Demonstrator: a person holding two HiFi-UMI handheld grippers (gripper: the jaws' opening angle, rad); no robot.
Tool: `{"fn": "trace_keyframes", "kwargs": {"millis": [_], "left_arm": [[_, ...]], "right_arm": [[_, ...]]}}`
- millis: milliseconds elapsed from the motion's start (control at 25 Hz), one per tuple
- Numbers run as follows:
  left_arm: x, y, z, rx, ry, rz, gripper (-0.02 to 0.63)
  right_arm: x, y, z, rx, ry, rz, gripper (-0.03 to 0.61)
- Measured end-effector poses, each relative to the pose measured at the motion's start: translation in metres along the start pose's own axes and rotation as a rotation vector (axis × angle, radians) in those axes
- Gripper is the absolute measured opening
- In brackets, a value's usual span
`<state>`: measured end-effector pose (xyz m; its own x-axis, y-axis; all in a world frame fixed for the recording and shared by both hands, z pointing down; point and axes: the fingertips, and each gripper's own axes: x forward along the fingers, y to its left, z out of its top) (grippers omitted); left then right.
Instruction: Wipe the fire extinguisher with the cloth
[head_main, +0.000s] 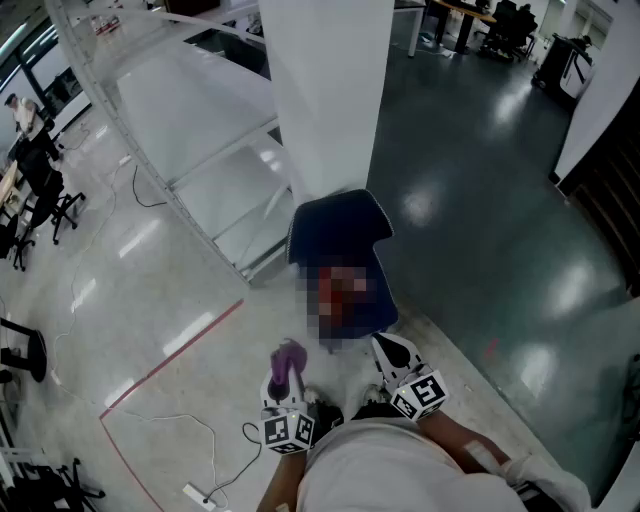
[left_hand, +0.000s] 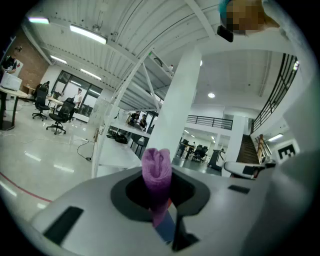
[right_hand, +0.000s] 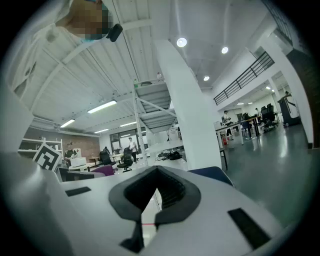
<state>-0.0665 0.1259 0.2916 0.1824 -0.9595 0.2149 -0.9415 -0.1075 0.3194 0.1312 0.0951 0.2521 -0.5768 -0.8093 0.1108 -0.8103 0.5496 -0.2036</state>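
Note:
My left gripper (head_main: 285, 375) is shut on a purple cloth (head_main: 290, 354), whose bunched end stands up between the jaws (left_hand: 157, 172). My right gripper (head_main: 392, 350) hangs beside it to the right, shut with nothing in it (right_hand: 150, 212). Both are held low, close to my body and pointing at a dark blue chair (head_main: 340, 235) at the foot of a white pillar. A red thing (head_main: 340, 288) lies at the chair's front under a mosaic patch; I cannot make out its shape. A sliver of red (left_hand: 170, 202) shows behind the cloth.
The white pillar (head_main: 325, 90) rises just behind the chair. A white metal rack (head_main: 200, 130) runs off to the left. A red floor line (head_main: 170, 350), a cable and a power strip (head_main: 195, 492) lie at the lower left. Office chairs (head_main: 40, 190) stand far left.

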Motion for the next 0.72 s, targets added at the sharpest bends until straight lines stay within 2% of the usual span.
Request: {"fn": "trace_keyframes", "kwargs": {"millis": [520,720], "left_arm": [[0.002,-0.002,-0.005,-0.024,0.012,0.006,0.057],[0.013,0.006,-0.028,-0.04,0.052,0.02,0.057]], "right_arm": [[0.001,-0.002,-0.001,0.005,0.008,0.013,0.014],[0.005,-0.002,-0.006,-0.006,0.008,0.048,0.014]]}}
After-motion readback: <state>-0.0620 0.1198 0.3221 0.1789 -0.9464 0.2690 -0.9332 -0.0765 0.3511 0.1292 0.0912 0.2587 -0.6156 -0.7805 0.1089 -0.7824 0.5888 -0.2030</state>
